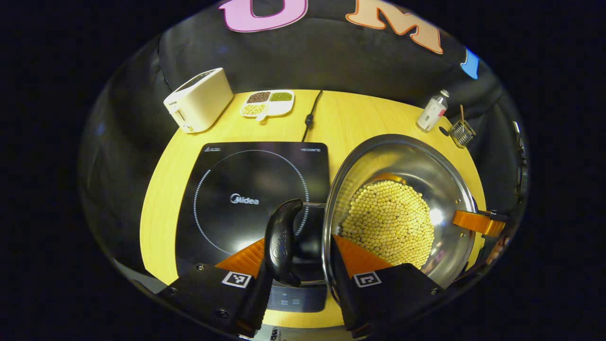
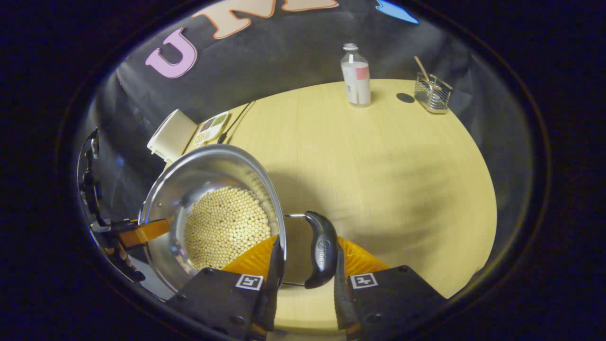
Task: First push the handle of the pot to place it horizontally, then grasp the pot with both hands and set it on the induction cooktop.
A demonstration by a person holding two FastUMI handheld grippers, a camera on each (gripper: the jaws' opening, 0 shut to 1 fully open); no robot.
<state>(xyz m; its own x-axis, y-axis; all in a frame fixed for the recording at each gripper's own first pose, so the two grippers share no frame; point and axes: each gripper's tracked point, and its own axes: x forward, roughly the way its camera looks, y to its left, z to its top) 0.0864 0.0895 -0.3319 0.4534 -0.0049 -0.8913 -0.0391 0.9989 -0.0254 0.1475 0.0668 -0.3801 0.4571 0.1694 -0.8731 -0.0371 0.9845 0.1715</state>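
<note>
Over table (image 2: 378, 156), pot (image 1: 402, 208) between jaws

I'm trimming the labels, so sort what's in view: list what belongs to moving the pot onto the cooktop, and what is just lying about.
Job:
pot
left pot handle
right pot handle
induction cooktop
left gripper
right gripper

Lying about:
toaster
divided dish of beans
bottle
wire basket

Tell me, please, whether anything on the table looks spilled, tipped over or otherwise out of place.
Nothing stands out. The beans lie inside the pot, with none seen on the table. The toaster, bottle and wire holder stand upright, and the divided dish sits flat behind the cooktop.
</note>
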